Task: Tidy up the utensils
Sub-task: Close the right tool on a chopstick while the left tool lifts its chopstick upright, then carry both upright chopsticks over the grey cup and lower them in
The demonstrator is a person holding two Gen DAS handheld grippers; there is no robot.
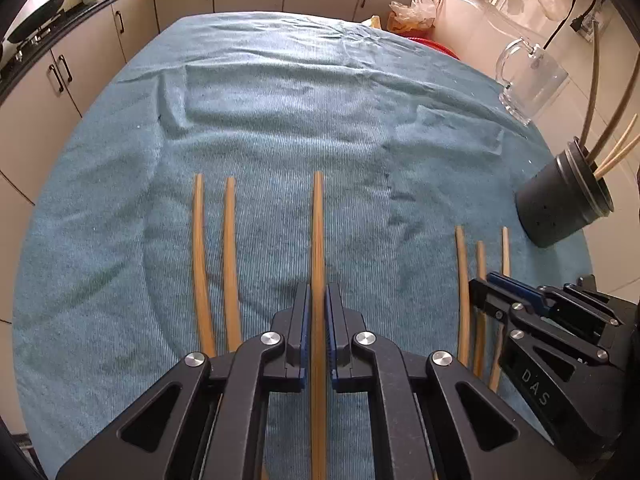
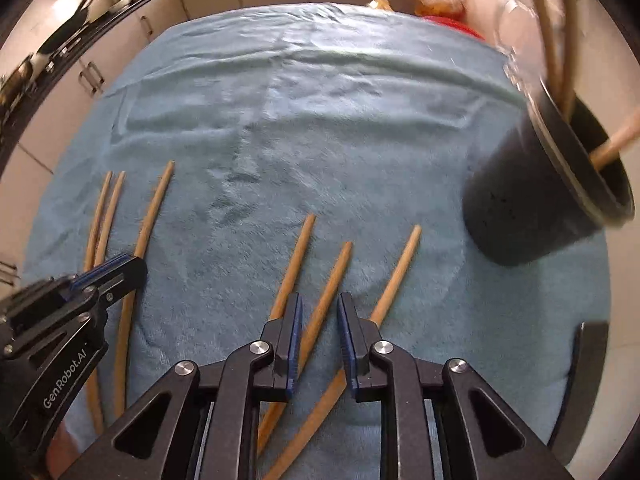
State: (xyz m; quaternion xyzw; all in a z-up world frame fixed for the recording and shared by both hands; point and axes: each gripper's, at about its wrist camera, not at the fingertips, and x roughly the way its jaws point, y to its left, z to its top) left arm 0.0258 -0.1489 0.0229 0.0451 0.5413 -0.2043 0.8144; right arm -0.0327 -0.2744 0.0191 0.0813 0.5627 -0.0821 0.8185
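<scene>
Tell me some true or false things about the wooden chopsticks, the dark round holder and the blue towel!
1. The left gripper is shut on a wooden chopstick. True.
2. The dark round holder is empty. False: sticks stand in it.
3. The right gripper squeezes the middle chopstick. False: it lies between the jaws, with gaps showing.
4. Everything lies on a blue towel. True.
5. The clear glass mug is lying flat. False: it stands upright.

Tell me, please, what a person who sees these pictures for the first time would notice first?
First, the wooden chopsticks lying in rows on the blue towel that covers the table. Then the left claw shut on one chopstick, and the right claw around another, its pads not yet touching. At the right edge stands a black cup already holding chopsticks.
</scene>
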